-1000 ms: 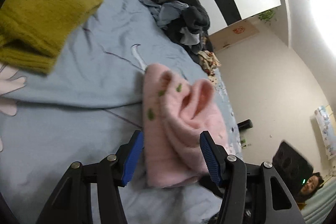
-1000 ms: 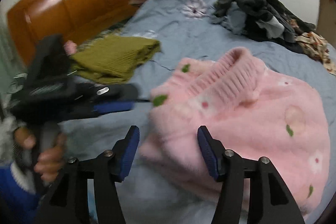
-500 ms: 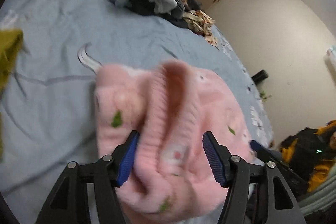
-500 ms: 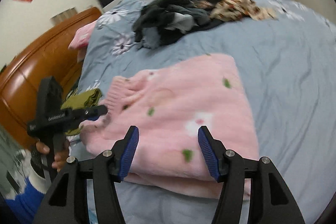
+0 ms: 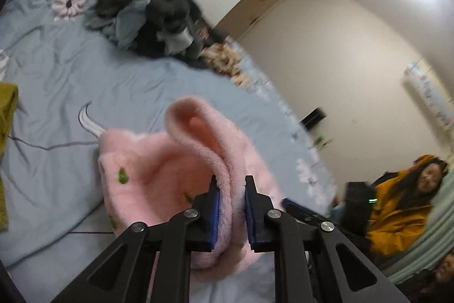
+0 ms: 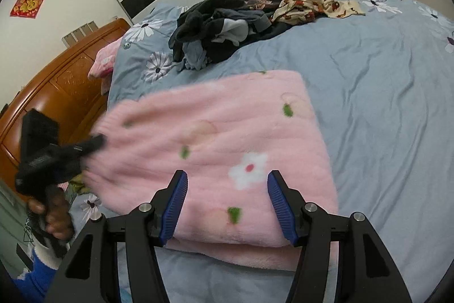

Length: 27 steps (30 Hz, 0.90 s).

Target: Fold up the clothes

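A blue floral bed (image 6: pixel 383 81) carries a pink sweater (image 6: pixel 227 138) and dark clothes pile (image 6: pixel 227 24).

Pink sweater (image 6: pixel 227 138) (green leaves, white flower), grey-blue daisy-printed bedspread (image 6: pixel 383 93), dark clothes pile (image 6: pixel 224 22).

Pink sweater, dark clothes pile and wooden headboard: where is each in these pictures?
pink sweater (image 6: pixel 227 132), right wrist view, on its flat top layer.
dark clothes pile (image 6: pixel 215 24), right wrist view, on the heap's middle.
wooden headboard (image 6: pixel 65 84), right wrist view, on its carved panel.

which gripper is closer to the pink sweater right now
Left. The left gripper has its jaws clamped on the pink sweater; the right gripper hovers open just over it.
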{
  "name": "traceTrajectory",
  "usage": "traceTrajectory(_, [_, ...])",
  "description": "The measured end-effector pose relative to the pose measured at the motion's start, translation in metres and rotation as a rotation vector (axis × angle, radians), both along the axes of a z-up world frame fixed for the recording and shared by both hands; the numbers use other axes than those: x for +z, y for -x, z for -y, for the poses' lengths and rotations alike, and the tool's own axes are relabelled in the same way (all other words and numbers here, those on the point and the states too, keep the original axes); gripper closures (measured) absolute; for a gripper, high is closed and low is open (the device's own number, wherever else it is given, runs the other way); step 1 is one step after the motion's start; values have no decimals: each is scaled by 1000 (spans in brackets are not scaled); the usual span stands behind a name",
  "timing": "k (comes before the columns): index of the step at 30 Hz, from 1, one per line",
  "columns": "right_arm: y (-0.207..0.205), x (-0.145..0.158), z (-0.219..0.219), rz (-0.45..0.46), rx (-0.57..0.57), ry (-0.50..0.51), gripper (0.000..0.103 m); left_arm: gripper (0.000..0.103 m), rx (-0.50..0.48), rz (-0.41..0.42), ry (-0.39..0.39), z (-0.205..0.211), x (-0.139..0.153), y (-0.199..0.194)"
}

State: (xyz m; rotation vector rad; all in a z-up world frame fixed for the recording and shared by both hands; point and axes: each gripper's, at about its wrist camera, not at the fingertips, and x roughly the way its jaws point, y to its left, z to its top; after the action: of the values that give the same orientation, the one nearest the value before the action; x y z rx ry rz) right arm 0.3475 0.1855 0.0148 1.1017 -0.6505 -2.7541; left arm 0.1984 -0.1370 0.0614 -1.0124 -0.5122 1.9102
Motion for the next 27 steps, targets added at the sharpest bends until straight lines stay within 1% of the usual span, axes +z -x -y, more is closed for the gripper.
traceTrajectory(2, [-2,-1,-3,-3,-6,5,43,86,27,20,16,16,-10,-3])
traceTrajectory(6, [-1,-18,-6,41,7,12,43,85,84,108,146,29,-65,-10])
traceTrajectory(8, [1,-26,-6,63,18,15,43,83,110,128,131,33,-79,-12])
traceTrajectory(10, [2,-28,-5,73,25,2,43,82,137,148,114,37,-92,-15])
traceTrajectory(13, [3,-20,-3,83,42,-27,43,79,147,130,138,35,-86,-16])
traceTrajectory(14, [2,-16,-3,81,47,-37,43,76,148,107,171,33,-78,-19])
traceTrajectory(15, [0,-9,-3,70,51,-50,43,70,166,74,210,34,-68,-26])
traceTrajectory(17, [-2,5,-4,44,61,-105,43,64,223,-42,288,36,-42,-38])
traceTrajectory(19, [4,16,-7,40,50,-167,43,58,258,-152,327,31,-17,-44])
traceTrajectory(20, [7,20,-9,40,42,-198,43,55,254,-201,329,23,-4,-45])
traceTrajectory(21, [15,24,-10,46,34,-212,43,53,243,-227,327,17,1,-43])
traceTrajectory(23, [33,23,-7,68,49,-200,43,52,181,-286,343,-14,9,-39])
traceTrajectory(24, [42,22,-4,79,60,-191,43,52,157,-304,360,-23,7,-34])
traceTrajectory(26, [49,15,0,94,81,-200,43,52,145,-310,430,-39,-7,-20])
traceTrajectory(27, [51,10,3,100,92,-207,43,52,148,-288,462,-43,-15,-11])
